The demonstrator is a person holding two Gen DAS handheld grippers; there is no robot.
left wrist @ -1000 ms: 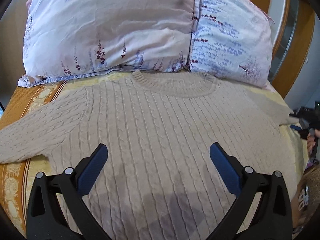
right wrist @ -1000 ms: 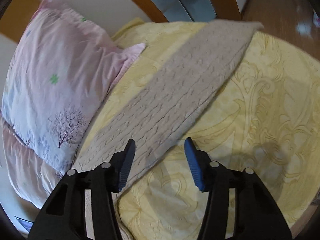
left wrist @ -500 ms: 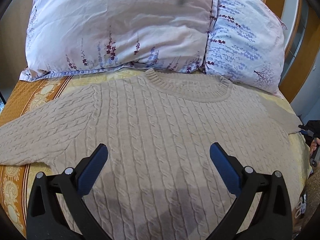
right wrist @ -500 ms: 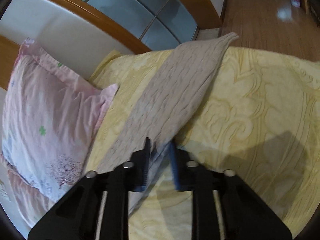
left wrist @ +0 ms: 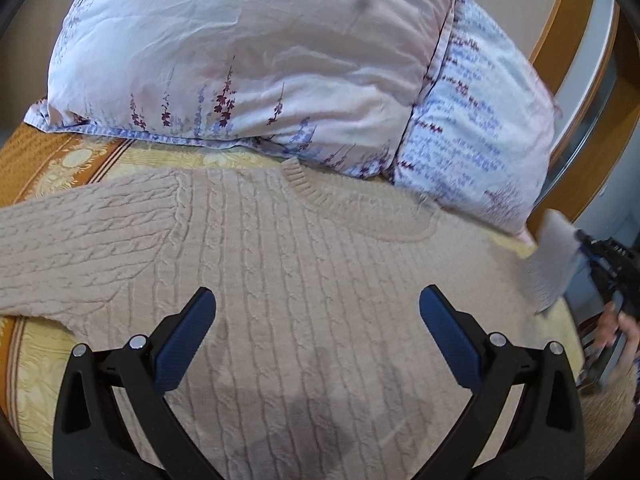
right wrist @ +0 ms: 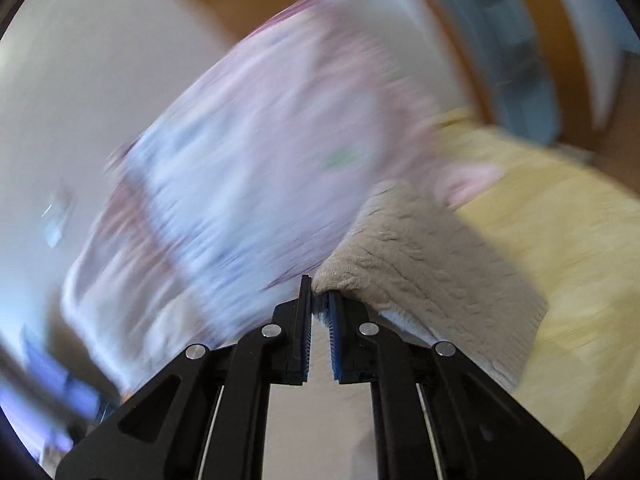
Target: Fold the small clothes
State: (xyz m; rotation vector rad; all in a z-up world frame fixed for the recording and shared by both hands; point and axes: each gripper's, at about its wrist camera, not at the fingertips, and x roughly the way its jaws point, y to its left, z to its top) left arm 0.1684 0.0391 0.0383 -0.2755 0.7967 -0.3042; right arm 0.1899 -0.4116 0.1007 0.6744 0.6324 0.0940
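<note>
A beige cable-knit sweater (left wrist: 304, 280) lies flat on the bed, collar toward the pillows, its left sleeve (left wrist: 76, 236) spread out. My left gripper (left wrist: 316, 312) is open and empty, hovering over the sweater's chest. My right gripper (right wrist: 319, 300) is shut on the edge of the right sleeve (right wrist: 432, 276) and holds it lifted off the bed. In the left wrist view the lifted sleeve (left wrist: 554, 264) hangs at the far right with the right gripper (left wrist: 612, 268) behind it. The right wrist view is blurred by motion.
Two floral pillows (left wrist: 256, 56) (left wrist: 476, 140) lean at the head of the bed just beyond the collar. A yellow patterned bedspread (right wrist: 568, 248) covers the bed. A wooden headboard (left wrist: 560, 12) curves at the right.
My right gripper closed on the right sleeve and lifted it off the bedspread, swinging toward the pillows. My left gripper moved closer over the sweater and stayed open.
</note>
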